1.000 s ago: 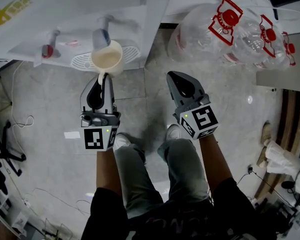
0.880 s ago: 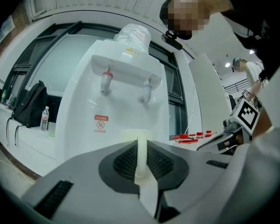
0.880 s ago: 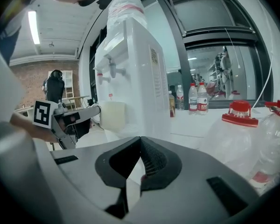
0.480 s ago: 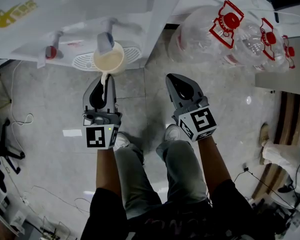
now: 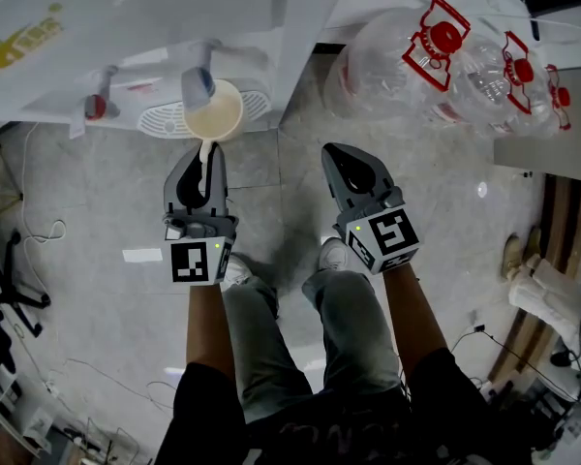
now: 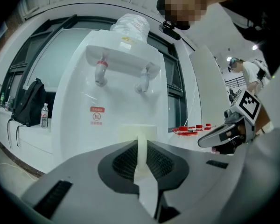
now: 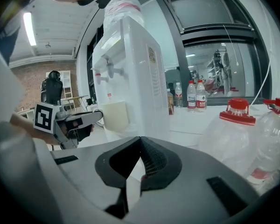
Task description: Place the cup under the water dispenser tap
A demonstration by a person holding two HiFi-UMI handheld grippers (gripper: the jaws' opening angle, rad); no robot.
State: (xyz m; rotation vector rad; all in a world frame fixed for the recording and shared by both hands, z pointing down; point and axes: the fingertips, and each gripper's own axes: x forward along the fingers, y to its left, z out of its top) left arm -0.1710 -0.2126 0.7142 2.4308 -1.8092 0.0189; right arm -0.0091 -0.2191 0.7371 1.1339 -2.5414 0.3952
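A cream cup (image 5: 213,115) hangs by its handle from my left gripper (image 5: 205,151), which is shut on that handle. The cup is upright over the drip tray (image 5: 160,120) of the white water dispenser (image 5: 155,17), its far rim just beneath the blue tap (image 5: 198,83). A red tap (image 5: 97,107) is further left. In the left gripper view the handle (image 6: 141,149) stands between the jaws, the cup (image 6: 137,130) ahead of them. My right gripper (image 5: 341,155) hovers to the right over the floor, shut and empty. Its own view shows the cup (image 7: 115,116) at the left.
Large clear water bottles with red caps (image 5: 436,56) lie on the floor right of the dispenser. Cables (image 5: 39,231) trail over the tiled floor at left. The person's legs and shoes (image 5: 334,255) are below the grippers. Small bottles (image 7: 196,94) stand on a far ledge.
The cup and left gripper have edged a little toward the dispenser, so the blue tap now overlaps the cup's rim. The right gripper has kept still.
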